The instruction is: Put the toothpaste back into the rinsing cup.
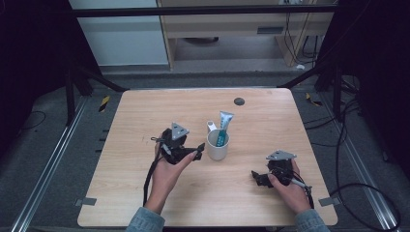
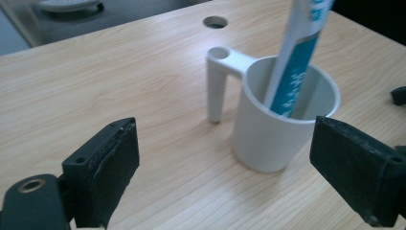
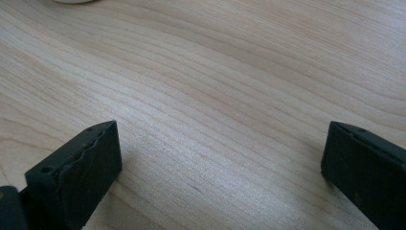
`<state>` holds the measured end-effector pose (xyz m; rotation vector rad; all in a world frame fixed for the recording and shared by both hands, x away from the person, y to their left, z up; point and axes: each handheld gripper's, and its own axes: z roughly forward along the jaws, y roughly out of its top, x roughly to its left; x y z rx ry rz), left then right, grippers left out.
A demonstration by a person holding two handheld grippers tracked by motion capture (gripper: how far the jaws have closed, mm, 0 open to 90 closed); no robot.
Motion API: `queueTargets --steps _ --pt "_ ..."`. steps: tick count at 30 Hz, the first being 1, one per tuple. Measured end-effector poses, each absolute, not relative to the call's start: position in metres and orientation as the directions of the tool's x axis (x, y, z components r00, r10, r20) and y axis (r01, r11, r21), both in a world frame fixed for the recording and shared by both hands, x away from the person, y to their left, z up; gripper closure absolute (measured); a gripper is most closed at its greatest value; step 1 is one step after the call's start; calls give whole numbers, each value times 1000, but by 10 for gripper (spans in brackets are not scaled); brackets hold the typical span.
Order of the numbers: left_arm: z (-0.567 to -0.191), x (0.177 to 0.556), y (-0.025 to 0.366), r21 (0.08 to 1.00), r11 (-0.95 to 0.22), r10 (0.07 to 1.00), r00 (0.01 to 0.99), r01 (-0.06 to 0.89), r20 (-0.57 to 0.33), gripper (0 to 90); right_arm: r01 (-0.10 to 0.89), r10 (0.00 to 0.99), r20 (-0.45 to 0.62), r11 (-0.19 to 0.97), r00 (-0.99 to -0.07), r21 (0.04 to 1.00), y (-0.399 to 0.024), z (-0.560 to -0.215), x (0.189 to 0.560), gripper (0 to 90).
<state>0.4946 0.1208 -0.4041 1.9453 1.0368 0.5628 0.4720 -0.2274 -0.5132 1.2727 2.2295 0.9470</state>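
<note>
A white cup (image 1: pixel 217 144) (image 2: pixel 282 124) with a side handle (image 2: pixel 218 81) stands near the middle of the wooden table (image 1: pixel 145 111). A blue and white toothpaste tube (image 1: pixel 224 125) (image 2: pixel 297 62) leans upright inside it. My left gripper (image 1: pixel 197 153) (image 2: pixel 225 172) sits just left of the cup, open, with bare wood between its jaws and the cup a short way ahead. My right gripper (image 1: pixel 257 178) (image 3: pixel 220 177) rests low over the table at the front right, open, nothing between its jaws.
A small dark round hole (image 1: pixel 239 101) (image 2: pixel 215 21) lies in the tabletop behind the cup. Black cables trail from both grippers. Beyond the table's far edge are a metal frame and a wooden cabinet (image 1: pixel 241 24).
</note>
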Motion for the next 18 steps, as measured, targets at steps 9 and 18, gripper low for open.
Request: queueTargets --steps 9,18 --pt "-422 493 162 824 -275 870 494 495 -6 89 590 863 -13 356 -504 724 -227 -513 472 4" --pt "-450 500 189 777 -305 889 457 550 25 76 592 864 -12 354 -503 724 -227 -513 472 4"
